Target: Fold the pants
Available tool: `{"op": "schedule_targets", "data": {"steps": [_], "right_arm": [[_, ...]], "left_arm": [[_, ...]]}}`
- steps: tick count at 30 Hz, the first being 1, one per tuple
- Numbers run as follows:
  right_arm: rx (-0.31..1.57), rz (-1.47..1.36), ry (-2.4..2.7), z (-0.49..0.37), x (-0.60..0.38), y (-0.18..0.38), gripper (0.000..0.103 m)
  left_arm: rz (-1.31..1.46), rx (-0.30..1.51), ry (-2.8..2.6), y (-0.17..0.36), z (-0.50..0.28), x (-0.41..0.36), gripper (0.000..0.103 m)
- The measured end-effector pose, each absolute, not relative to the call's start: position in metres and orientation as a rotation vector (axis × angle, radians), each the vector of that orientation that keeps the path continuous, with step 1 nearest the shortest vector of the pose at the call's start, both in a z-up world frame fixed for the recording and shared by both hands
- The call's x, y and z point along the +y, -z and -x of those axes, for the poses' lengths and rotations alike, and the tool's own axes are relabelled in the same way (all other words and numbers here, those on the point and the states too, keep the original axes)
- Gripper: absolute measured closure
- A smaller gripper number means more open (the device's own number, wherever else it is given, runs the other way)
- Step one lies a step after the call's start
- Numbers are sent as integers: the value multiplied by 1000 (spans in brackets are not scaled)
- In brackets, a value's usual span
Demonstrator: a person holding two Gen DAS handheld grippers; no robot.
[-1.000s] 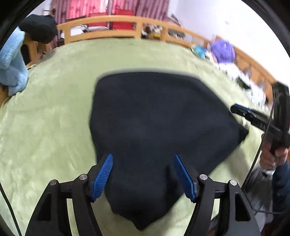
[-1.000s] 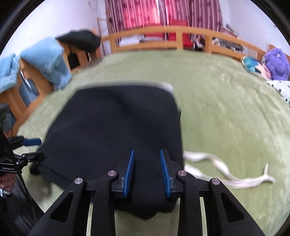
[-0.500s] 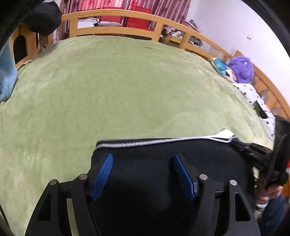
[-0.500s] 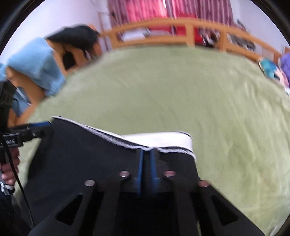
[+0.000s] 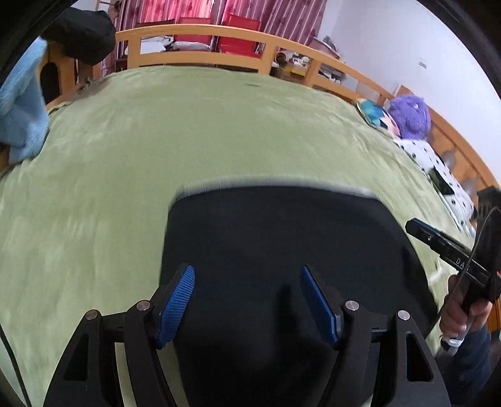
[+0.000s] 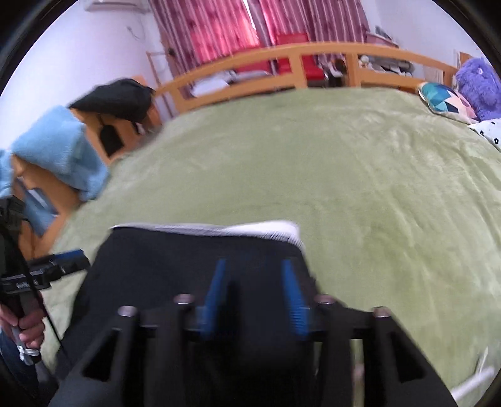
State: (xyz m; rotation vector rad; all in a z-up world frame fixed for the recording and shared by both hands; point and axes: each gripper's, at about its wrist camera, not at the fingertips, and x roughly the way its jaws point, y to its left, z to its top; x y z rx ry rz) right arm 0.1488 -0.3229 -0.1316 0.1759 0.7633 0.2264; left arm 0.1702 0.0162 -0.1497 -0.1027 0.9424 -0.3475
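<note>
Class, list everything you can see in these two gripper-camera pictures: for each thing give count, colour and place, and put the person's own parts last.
pants: one, black with a white edge, on the near part of the bed
blanket: one, green, covering the bed
bed rail: one, orange wood, along the far and side edges
towel: one, light blue, draped over the left rail
dark garment: one, black, on the rail's far left corner
plush: one, purple, far right corner
cushion: one, multicoloured, beside the plush
curtains: red-pink, behind the bed
left gripper: black, blue pads, open above the pants
right gripper: black, blue pads, open above the pants
</note>
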Motion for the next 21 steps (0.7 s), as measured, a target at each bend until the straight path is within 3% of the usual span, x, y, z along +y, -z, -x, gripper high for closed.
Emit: {"op": "schedule_targets", "data": {"steps": [8,17,19,21], "right_arm": [[850,-90,-166,-73,-323,161,59],[809,-177,-42,-33,-319,110,58],[810,-163,-23,-26,-311,95,56],[778,-155,-21,-12,-306,76,46]], "left_arm": [[122,1038,229,183,-96,38,25],[176,885,267,105,-53,42,28],[172,843,267,84,-46,35,28],[166,796,275,66,-36,28,27]]}}
